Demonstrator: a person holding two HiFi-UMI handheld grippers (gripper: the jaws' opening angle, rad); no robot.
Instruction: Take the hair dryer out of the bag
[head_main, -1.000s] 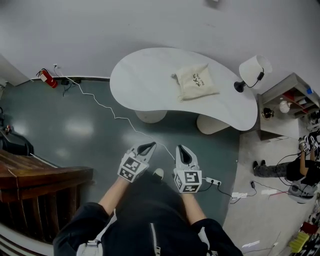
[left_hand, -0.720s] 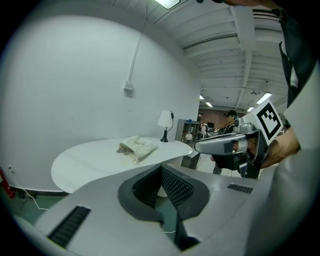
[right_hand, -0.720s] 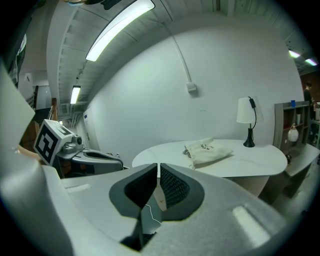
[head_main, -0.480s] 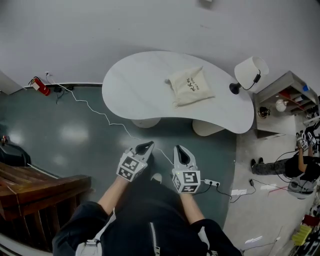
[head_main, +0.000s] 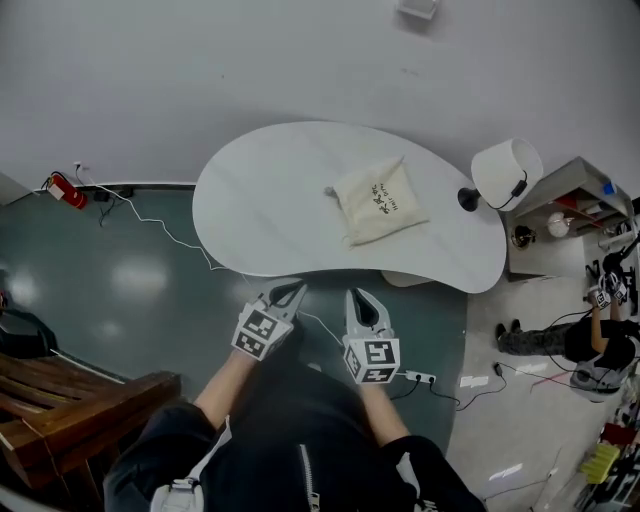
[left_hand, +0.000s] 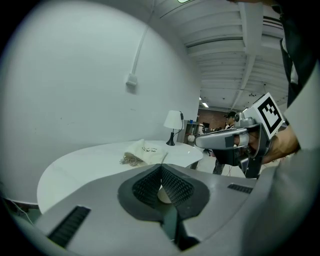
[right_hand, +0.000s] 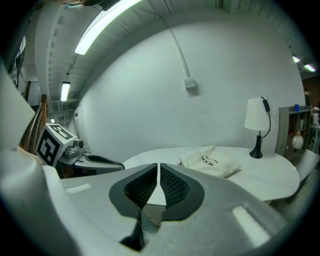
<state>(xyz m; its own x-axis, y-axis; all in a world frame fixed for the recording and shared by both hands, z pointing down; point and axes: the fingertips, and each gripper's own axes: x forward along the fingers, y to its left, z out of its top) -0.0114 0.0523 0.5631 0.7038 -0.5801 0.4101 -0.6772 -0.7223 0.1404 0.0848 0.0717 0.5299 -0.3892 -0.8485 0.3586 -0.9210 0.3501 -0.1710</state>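
Both tongs are seen clenched and empty: the left tongs (head_main: 295, 289) and the right tongs (head_main: 361, 297) are held side by side just short of the near edge of the table (head_main: 262, 196), tips aimed toward it. In each gripper view the ribbed pads (left_hand: 177, 187) are shown pressed together at the tips, and nothing is caught between them. Now to the prize: the bag (head_main: 378, 202), cream cloth with dark print on top, is laid flat on the table's right half, well apart from both sets of tongs. Its drawstring (head_main: 330, 191) is bunched at the end turned toward the table's middle. The hair dryer itself cannot be made out; whatever the bag holds is hidden by the cloth. A lamp (head_main: 506, 171) with a white shade is stood at the table's right end, just beside the bag, and a shelf unit (head_main: 575, 186) is placed just past that same end. On the dark floor (head_main: 130, 280) at the table's near side a power strip (head_main: 420, 377) is laid, right of the right tongs. From under the table's left part a white cable (head_main: 160, 226) is trailed out to the wall, where a red extinguisher (head_main: 60, 188) is propped. Wooden furniture (head_main: 70, 400) is set well off the table's near-left side.
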